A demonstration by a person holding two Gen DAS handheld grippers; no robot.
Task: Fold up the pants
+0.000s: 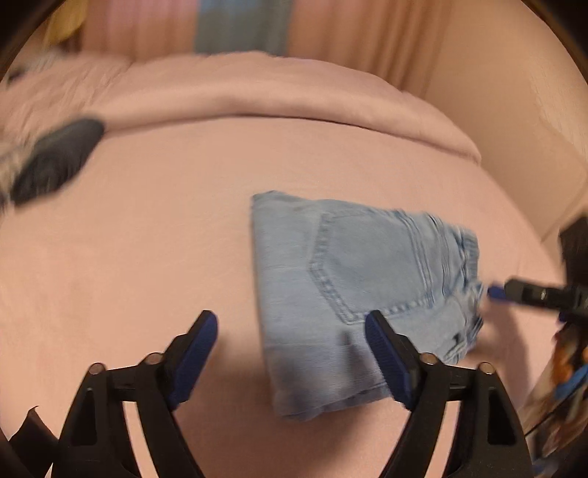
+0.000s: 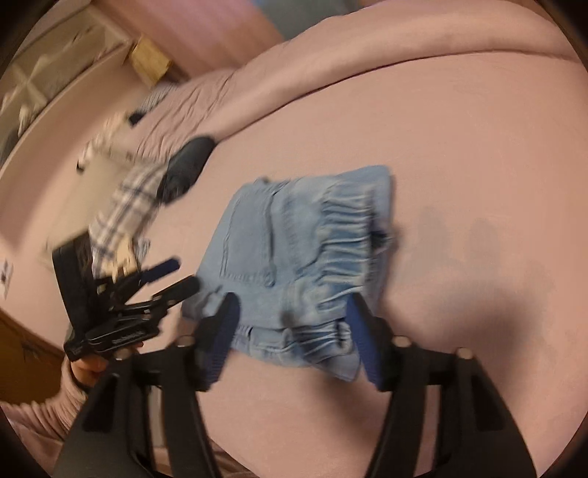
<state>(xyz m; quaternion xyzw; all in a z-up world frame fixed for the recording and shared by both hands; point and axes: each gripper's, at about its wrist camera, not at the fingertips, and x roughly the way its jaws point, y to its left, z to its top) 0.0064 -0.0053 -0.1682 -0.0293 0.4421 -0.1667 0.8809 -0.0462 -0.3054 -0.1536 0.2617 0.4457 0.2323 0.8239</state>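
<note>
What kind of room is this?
Probably a bedroom. The folded jeans lie on a bed with a pink sheet, a rolled pink blanket lies behind them, and curtains hang beyond.

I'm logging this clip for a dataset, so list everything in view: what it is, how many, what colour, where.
jeans: 1, light blue denim, folded into a compact stack on the bed, back pocket up
bed: 1, pink sheet, fills most of both views
blanket: 1, pink, bunched along the far edge of the bed
dark item: 1, black, blurred, on the bed beyond the jeans
plaid cloth: 1, white and blue, beside the dark item
curtain: pink with a blue strip, behind the bed
left gripper: black, blue pads, open, empty
right gripper: black, blue pads, open, empty
</note>
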